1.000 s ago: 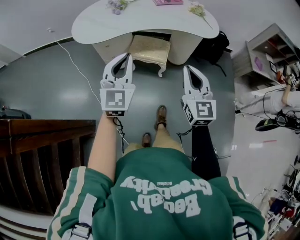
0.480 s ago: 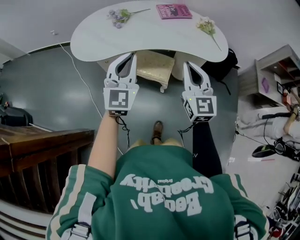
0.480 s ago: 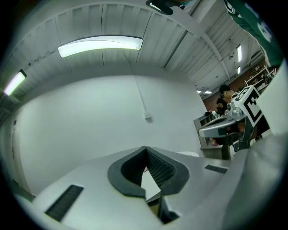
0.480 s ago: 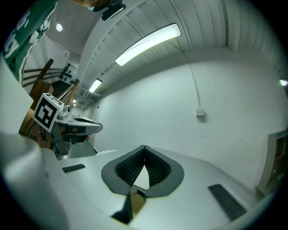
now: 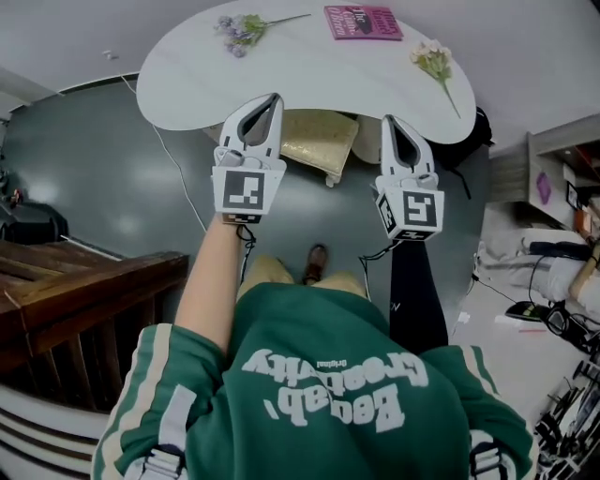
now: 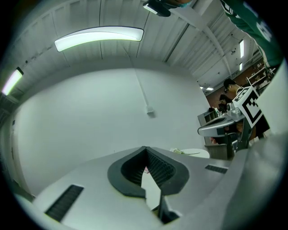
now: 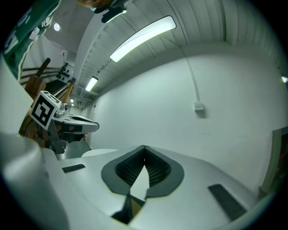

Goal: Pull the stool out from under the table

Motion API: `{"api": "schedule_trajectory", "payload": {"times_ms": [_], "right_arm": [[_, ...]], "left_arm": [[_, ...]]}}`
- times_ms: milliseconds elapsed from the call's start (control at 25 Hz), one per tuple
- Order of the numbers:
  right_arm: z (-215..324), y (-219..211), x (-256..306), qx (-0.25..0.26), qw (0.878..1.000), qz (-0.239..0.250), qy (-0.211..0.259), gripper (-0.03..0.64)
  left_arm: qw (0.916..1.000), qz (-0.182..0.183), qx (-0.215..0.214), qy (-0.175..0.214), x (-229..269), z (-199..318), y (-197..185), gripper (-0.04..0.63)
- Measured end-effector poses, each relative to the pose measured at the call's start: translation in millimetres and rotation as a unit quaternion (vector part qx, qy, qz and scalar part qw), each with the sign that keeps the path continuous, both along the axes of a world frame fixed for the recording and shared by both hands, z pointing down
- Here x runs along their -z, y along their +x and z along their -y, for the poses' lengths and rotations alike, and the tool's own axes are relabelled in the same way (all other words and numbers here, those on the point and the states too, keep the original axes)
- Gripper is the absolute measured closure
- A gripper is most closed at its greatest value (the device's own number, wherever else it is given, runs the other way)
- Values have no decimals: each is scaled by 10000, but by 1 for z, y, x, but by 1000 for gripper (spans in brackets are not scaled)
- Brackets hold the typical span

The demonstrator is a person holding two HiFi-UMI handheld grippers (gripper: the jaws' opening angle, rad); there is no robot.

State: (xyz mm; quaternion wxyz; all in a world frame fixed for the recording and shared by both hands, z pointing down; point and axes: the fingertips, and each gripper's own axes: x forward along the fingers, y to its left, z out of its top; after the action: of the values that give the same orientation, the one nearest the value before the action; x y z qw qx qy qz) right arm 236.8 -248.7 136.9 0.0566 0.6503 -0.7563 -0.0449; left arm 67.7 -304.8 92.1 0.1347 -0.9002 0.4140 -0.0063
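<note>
**Head view.** The cream cushioned stool [image 5: 317, 141] with white curved legs stands about half tucked under the white kidney-shaped tabletop [image 5: 187, 80]. Its near edge and one leg show over the grey floor. The left tool [image 5: 273, 97] and right tool [image 5: 388, 120] are held out on either side of it, pointing toward the tabletop. The stool lies ahead of and below both tools, between them. The left tip sits just beside the seat's left corner and the right tip stands a little apart from the right corner, so the left hand looks the nearer. The seat's longer side seems to run across, along the tabletop's front edge. A pink book [image 5: 363, 21] and two flower sprigs lie on top.

**Left gripper view.** The ribbed pads meet, closed on nothing. The camera looks level at a white wall, and the stool is out of sight below.

**Right gripper view.** This tool is also closed and empty, and faces the same wall. To reach the seat, both tools would probably have to dip and open.
</note>
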Motion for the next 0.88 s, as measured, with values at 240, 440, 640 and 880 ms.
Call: {"api": "schedule_trajectory", "payload": {"times_ms": [240,440,640,880], "right_arm": [[26,-5,-30,-219,9996,-90,-137,609],[43,-16,-64,-396,9982,-99,-448,609],[63,-23,-100,-715,9955,-32,-616,584],[87,-36,-142,-970,9920,-198,-789,428]], "left_arm": [[9995,-17,-269,170,-19,33,5,583],[9980,75,-624,53,-50,59,10,583],[9933,3,-1154,79,-77,84,17,581],[9832,-243,-1801,-184,-116,112,11,443]]}}
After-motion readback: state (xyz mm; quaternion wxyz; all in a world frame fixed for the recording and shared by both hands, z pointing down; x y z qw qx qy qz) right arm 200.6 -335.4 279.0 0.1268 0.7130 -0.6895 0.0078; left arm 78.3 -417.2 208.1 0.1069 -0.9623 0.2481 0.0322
